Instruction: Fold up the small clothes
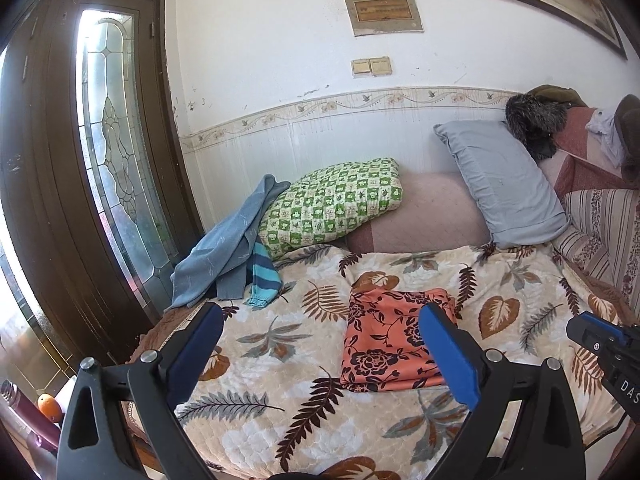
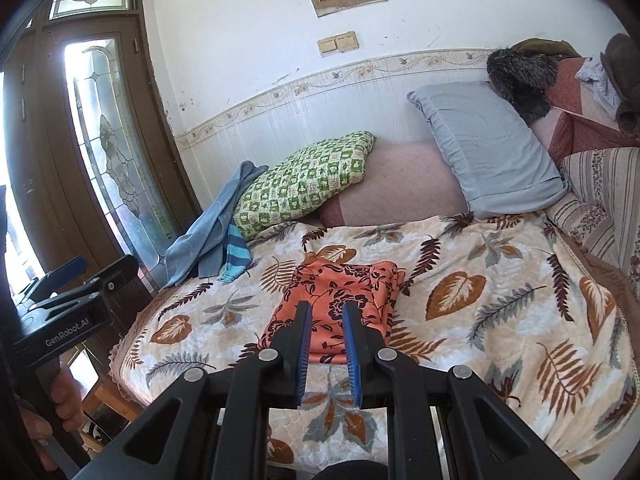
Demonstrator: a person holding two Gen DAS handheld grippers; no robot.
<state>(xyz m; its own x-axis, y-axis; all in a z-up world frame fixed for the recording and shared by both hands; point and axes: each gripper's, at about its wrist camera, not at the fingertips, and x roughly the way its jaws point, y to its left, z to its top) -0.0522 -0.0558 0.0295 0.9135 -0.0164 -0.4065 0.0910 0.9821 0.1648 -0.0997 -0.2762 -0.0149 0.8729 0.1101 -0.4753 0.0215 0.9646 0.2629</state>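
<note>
**Folded orange cloth lies flat; next garments wait at the far left**

Right wrist view shows the orange flowered cloth [image 2: 340, 300] folded into a neat block, lying near the middle of the leaf-print bedspread [image 2: 500, 300]. The right gripper [image 2: 327, 312] hangs above its near edge, its jaws narrow with nothing between them. The left gripper [image 1: 320, 320] stands wide and empty, off to the cloth's left.

If this piece counts as done, the next step is probably the blue garment [image 1: 224, 248] and the striped piece [image 1: 264, 276] heaped at the far left corner. Draw 1 out onto the open bedspread before folding, and grip it by a hem.

Room is generous to the right of the cloth. The bed's left edge drops off close to the door [image 1: 60, 160], and 2 pillows, green-checked [image 1: 332, 200] and grey [image 1: 500, 184], line the far side.
</note>
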